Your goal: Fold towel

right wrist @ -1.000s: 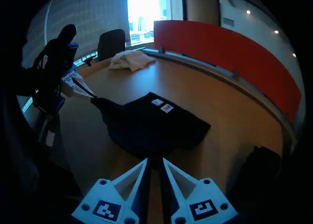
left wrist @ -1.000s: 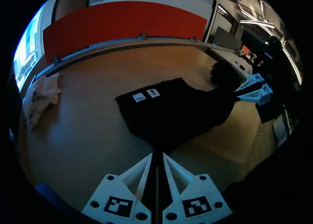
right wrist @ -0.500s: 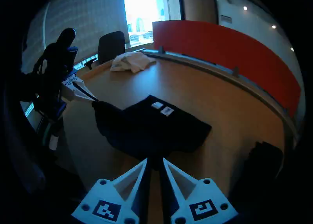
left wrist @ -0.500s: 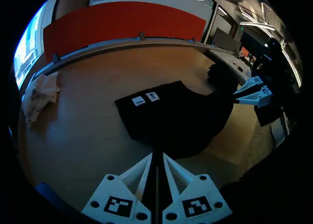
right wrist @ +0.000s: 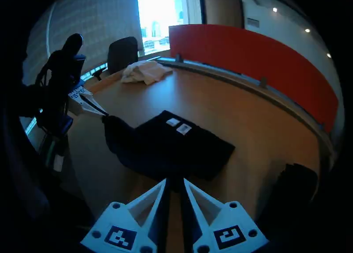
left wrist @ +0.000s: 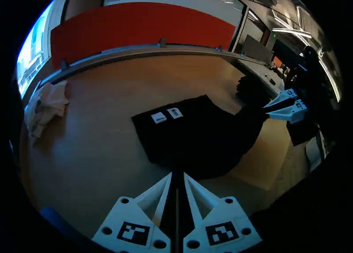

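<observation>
Curved wooden table [left wrist: 97,134] backed by red partition [left wrist: 141,28], black towel [left wrist: 198,129] spread mid-table with near corners lifted, crumpled white cloth [left wrist: 44,105] near the table's far edge, left gripper [left wrist: 176,177] and right gripper [right wrist: 175,181] each pinched closed on a towel corner, two white tags [left wrist: 167,115] on the towel's top.

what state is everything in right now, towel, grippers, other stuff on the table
black towel: far part flat on the table, two near corners lifted, tags up
left gripper: shut on one towel corner
right gripper: shut on the other lifted corner
white cloth: crumpled in a heap
dark pile: bunched near the table edge
</observation>
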{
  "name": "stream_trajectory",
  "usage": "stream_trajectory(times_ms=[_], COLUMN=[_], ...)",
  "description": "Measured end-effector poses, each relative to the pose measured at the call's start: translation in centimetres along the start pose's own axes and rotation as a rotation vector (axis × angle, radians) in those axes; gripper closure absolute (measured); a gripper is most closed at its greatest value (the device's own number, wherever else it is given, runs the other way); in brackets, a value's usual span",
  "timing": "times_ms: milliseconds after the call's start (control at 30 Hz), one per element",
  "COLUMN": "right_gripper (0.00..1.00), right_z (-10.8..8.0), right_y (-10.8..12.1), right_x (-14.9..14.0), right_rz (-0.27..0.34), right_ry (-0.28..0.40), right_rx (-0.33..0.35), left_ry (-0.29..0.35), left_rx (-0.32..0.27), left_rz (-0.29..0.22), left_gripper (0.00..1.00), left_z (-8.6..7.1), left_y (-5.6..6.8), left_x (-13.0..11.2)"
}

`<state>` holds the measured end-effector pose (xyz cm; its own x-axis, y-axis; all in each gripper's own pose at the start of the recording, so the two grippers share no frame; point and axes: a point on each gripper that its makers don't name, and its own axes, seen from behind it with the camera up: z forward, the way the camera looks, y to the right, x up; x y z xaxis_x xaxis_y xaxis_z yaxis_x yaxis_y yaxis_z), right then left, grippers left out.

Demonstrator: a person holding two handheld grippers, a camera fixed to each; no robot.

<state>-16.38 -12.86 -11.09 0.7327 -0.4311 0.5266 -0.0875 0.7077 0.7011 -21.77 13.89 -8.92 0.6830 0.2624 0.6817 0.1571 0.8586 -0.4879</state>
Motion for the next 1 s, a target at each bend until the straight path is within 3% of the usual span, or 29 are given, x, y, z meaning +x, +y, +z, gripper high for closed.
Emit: stream_trajectory(times_ms=[600,1000], right_gripper=[0.87,0.87], right_z=[3.4,5.5], right_y=[5.4,7.2], right_x=[1.5,0.6], right_rz=[0.041,0.067], right_ry=[0.003,-0.03], right_rx=[-0.06,-0.067], left_ry=[0.037,0.023], left_rx=[0.021,0.013], left_rz=[-0.03,-0.056], left_gripper=[0.98,0.98], left_z=[4.1,6.8], left_y=[-3.3,-4.2], left_x=[4.0,4.5])
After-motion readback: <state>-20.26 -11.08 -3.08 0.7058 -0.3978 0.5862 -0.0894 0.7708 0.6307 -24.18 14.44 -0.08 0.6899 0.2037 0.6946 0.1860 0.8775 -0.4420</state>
